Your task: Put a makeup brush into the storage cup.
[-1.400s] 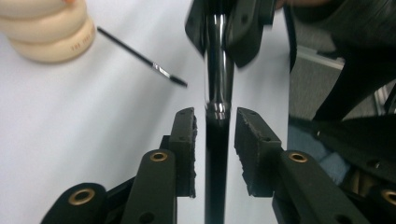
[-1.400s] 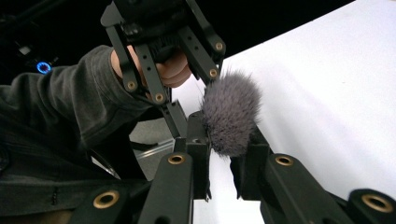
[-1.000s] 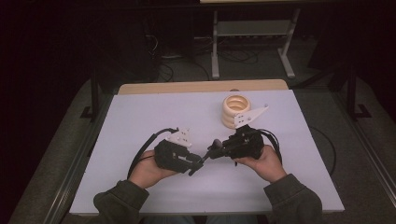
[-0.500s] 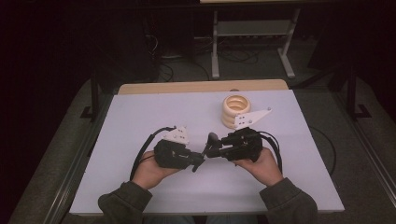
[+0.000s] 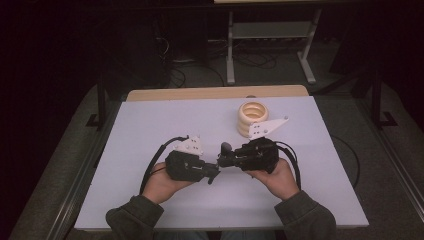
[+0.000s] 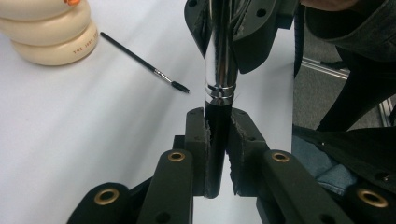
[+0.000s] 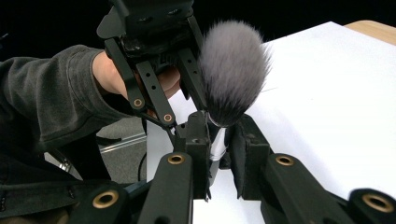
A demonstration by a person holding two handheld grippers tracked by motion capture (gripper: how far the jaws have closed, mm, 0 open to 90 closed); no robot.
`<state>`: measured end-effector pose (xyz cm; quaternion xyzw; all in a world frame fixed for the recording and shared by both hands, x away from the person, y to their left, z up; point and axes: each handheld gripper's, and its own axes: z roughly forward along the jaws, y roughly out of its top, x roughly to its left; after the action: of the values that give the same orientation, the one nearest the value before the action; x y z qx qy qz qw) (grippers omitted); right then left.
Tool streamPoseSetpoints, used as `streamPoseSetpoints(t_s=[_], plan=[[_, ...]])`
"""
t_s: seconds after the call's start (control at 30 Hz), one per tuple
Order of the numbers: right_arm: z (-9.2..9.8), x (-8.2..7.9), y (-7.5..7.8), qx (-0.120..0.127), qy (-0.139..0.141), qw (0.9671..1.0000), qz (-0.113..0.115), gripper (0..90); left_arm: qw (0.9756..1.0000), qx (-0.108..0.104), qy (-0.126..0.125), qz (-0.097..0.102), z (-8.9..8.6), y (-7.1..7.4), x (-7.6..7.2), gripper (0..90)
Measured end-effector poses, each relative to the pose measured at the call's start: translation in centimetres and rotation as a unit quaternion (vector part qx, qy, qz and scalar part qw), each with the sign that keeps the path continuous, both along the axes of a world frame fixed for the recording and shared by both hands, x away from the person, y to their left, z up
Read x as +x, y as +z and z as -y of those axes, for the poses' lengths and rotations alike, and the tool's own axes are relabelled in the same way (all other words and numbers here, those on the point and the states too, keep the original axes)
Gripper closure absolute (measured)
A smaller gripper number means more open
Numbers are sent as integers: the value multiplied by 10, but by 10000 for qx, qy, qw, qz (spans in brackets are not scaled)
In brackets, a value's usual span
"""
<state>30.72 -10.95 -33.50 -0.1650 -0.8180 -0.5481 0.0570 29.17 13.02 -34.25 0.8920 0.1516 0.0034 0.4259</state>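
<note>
A makeup brush (image 5: 226,147) with a black handle, a chrome ferrule (image 6: 219,70) and a bushy grey head (image 7: 233,74) is held between both grippers over the near middle of the table. My left gripper (image 6: 218,135) is shut on the black handle; its jaws closed in within the last second. Opposite it, my right gripper (image 7: 218,140) grips the ferrule just below the head, and its jaws have just been closing on it. In the high view the left gripper (image 5: 214,175) and right gripper (image 5: 222,161) meet tip to tip.
A stack of cream rings (image 5: 252,117) stands on the white table (image 5: 150,125) behind the right hand. A thin black brush (image 6: 140,60) lies next to the rings (image 6: 46,37). A metal stand (image 5: 270,30) and cables are on the floor beyond the far edge.
</note>
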Motion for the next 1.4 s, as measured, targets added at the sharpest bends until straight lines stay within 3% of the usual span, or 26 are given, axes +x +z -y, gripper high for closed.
streamPoseSetpoints(t_s=[0.17, 0.63, 0.83, 1.4], plan=[[1, 1, 0, -135, -28, 9999, 62, 773, 9998, 48, 142, 128, -4, 0, -1, 725], [17, 8, 2, -482, -276, 9985, 8, 773, 9981, 68, 597, 152, -28, -9, -2, 652], [26, 12, 3, -609, -401, 9973, 7, 773, 9970, 170, 728, 185, -34, -15, -2, 641], [45, 29, 19, -844, -724, 9938, 30, 773, 9957, 175, 879, 242, -45, -30, -4, 619]])
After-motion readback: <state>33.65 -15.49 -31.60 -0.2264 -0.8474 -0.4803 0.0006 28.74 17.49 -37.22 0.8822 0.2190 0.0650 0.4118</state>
